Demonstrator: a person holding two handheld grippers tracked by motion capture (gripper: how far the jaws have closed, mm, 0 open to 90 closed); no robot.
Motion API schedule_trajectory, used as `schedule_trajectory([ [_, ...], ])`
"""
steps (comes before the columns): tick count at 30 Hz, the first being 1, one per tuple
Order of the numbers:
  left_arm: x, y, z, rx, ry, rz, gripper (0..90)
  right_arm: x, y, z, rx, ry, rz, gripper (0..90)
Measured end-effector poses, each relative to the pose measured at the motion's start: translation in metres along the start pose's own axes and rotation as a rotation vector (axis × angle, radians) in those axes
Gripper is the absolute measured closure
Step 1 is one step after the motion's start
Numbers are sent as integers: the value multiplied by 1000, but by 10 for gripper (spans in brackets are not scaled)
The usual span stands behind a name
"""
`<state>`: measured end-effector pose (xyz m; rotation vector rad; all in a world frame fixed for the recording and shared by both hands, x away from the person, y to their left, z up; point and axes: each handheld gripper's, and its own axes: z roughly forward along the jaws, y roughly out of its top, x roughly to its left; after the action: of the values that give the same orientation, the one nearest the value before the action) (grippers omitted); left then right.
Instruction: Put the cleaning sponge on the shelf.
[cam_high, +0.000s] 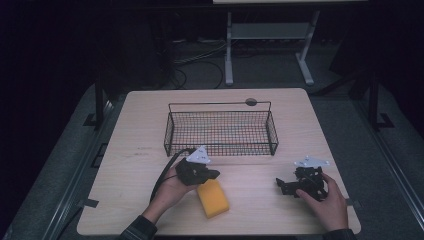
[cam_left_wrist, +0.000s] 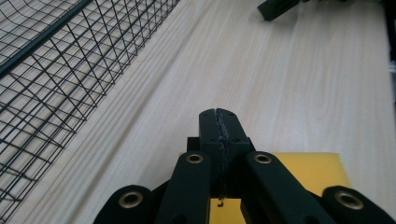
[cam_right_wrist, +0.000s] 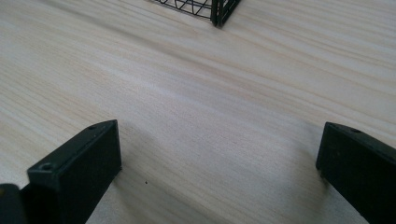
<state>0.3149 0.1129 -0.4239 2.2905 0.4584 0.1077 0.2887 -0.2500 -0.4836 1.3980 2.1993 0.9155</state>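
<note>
A yellow sponge (cam_high: 213, 198) lies flat on the wooden table (cam_high: 140, 135) near its front edge. My left gripper (cam_high: 214, 174) hovers just above the sponge's far end, jaws pressed together with nothing between them; in the left gripper view the sponge (cam_left_wrist: 308, 170) shows under and behind the shut jaws (cam_left_wrist: 219, 116). My right gripper (cam_high: 280, 184) rests low over bare wood at the front right, its jaws wide apart and empty (cam_right_wrist: 219, 154). A black wire basket (cam_high: 221, 131) stands empty at the table's middle.
The basket's mesh wall (cam_left_wrist: 51, 79) runs close along the left gripper's left side, and its corner (cam_right_wrist: 219, 11) lies ahead of the right gripper. The right gripper's tip (cam_left_wrist: 275, 8) shows far off. A white frame stand (cam_high: 265, 45) and cables sit on the floor beyond.
</note>
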Motion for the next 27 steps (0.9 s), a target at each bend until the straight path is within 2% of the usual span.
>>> schedule_trajectory([
  [8,6,-6,6,18,5,-24,896,0,0,0,0,0,0,0],
  [16,9,-8,9,34,5,-29,897,0,0,0,0,0,0,0],
  [22,10,-10,7,41,11,-26,896,0,0,0,0,0,1,0],
  [27,12,-16,2,37,23,-42,897,0,0,0,0,0,1,0],
])
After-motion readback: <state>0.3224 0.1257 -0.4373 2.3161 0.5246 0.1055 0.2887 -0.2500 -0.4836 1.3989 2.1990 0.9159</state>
